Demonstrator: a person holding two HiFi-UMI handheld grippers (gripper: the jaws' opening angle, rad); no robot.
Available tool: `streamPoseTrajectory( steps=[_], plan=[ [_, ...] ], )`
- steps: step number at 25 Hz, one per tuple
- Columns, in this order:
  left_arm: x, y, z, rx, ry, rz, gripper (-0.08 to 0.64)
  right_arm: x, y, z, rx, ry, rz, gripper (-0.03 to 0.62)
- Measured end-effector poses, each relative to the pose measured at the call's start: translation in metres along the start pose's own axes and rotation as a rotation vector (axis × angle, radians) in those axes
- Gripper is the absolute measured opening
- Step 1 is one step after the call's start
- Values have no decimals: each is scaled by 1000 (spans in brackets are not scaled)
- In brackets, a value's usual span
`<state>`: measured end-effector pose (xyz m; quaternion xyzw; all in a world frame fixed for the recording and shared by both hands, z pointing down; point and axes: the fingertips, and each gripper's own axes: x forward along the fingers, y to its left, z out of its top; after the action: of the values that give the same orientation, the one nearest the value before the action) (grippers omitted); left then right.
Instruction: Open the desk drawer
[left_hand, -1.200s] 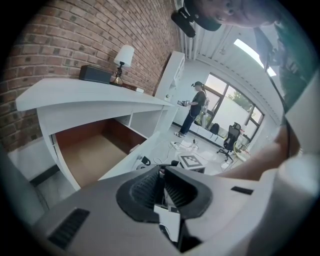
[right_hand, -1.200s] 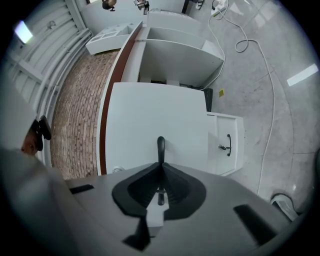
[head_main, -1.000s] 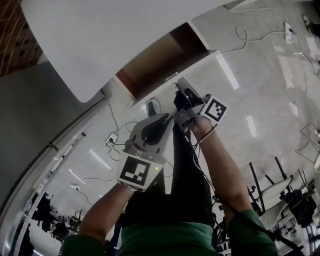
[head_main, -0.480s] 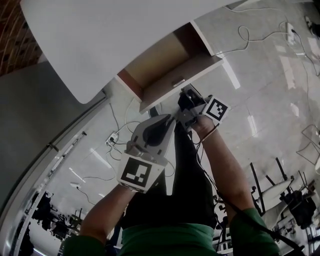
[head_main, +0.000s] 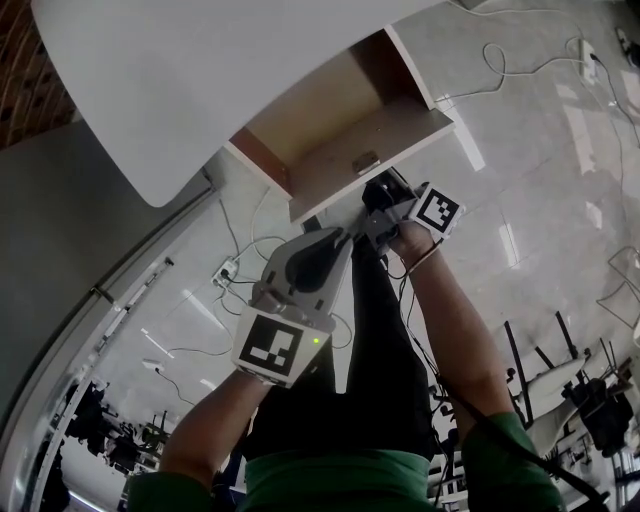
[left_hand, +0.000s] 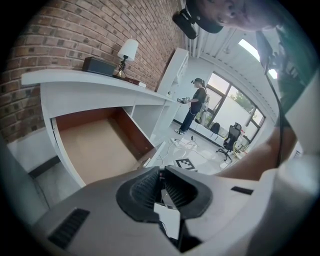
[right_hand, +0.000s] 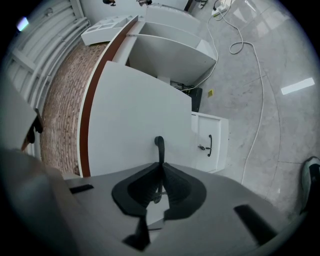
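Right gripper (right_hand: 160, 169) clamped on drawer handle (right_hand: 159, 145), drawer (head_main: 330, 110) open

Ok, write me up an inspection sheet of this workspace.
Surface: white desk top.
Job's things: drawer stands open, brown inside, nothing seen in it; handle on its front.
Clutter: lamp and dark box on the desk top, by the wall.
Grippers: right claw shut on the handle; left claw shut, empty, short of the drawer.
Cables: white cables and power strip on the floor.
Surroundings: brick wall, standing person, office chair, small white cabinet.
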<state>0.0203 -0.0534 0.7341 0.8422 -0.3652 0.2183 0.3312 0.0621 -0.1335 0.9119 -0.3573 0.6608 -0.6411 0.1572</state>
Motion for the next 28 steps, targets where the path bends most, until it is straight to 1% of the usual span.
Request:
streamPoseTrajectory(
  steps=[6, 10, 12, 14, 16, 18, 20, 23, 25, 28],
  plan=[
    [5, -5, -6, -4, 9, -18, 23, 0, -9, -1, 11, -7, -18, 20],
    [5, -5, -4, -6, 2, -17, 23, -2, -7, 0, -15, 3, -19, 40],
    [5, -1, -1, -5, -1, -13, 23, -9, -16, -2, 26, -6, -65, 86],
    [4, 1, 3, -1, -8, -9, 23, -22, -25, -2, 50, -14, -115, 81],
    [2, -1, 11, 6, -20, -6, 23, -40, -26, 1, 43, -15, -147, 75],
    [-4, -5, 24, 10, -35, -1, 23, -58, -18, 5, 20, -15, -171, 62],
    [-8, -7, 39, 21, -59, 6, 23, -73, -5, 14, -36, -11, -209, 42],
    [-16, -10, 61, 47, -114, 27, 23, -95, 30, 26, -191, 5, -292, 5],
    [-29, -17, 80, 41, -124, 33, 23, -105, 74, 30, -297, 14, -314, 3],
    [-45, -30, 124, 39, -160, 28, 23, -105, 154, 47, -475, 27, -295, 3]
  ],
)
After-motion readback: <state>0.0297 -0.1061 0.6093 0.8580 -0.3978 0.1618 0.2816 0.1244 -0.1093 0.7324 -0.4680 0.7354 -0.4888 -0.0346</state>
